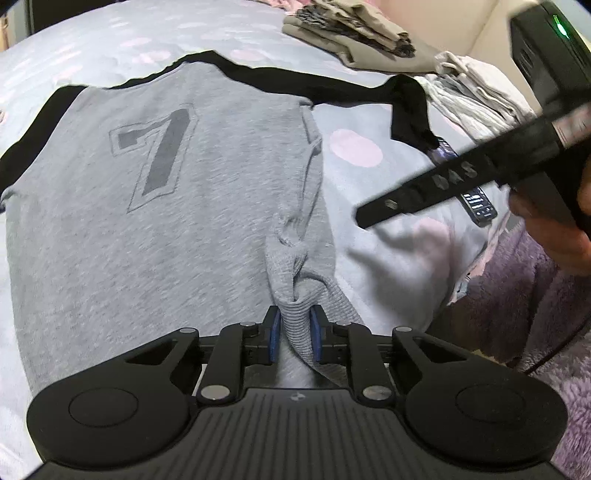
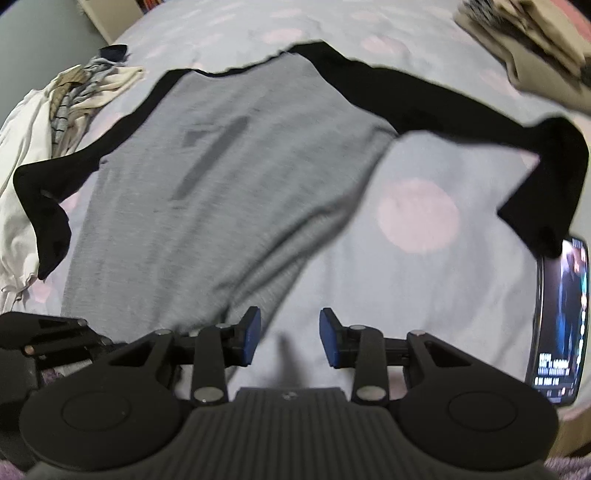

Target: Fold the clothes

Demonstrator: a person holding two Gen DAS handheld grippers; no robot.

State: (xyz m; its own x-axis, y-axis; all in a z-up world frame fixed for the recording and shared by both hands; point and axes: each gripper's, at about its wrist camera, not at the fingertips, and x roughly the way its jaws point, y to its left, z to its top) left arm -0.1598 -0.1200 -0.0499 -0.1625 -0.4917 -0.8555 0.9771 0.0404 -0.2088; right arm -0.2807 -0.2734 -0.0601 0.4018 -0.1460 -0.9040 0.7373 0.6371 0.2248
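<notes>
A grey raglan shirt (image 1: 147, 221) with black sleeves and a dark "7" lies flat on the bed. In the left wrist view my left gripper (image 1: 295, 317) is shut on a bunched fold of the shirt's ribbed hem (image 1: 295, 332), which sits between the blue pads. In the right wrist view my right gripper (image 2: 290, 332) stands open over bare sheet, just right of the shirt's (image 2: 240, 166) lower edge, with nothing between its pads. One black sleeve (image 2: 480, 122) stretches out to the right. A right gripper finger (image 1: 406, 195) shows blurred in the left wrist view.
The bed sheet (image 2: 424, 295) is pale blue with pink dots. A lit phone (image 2: 561, 325) lies by the right sleeve's cuff. Folded clothes (image 1: 354, 33) are stacked at the far edge, a loose pile (image 2: 55, 110) sits on the left, and a purple fluffy blanket (image 1: 535, 314) lies near right.
</notes>
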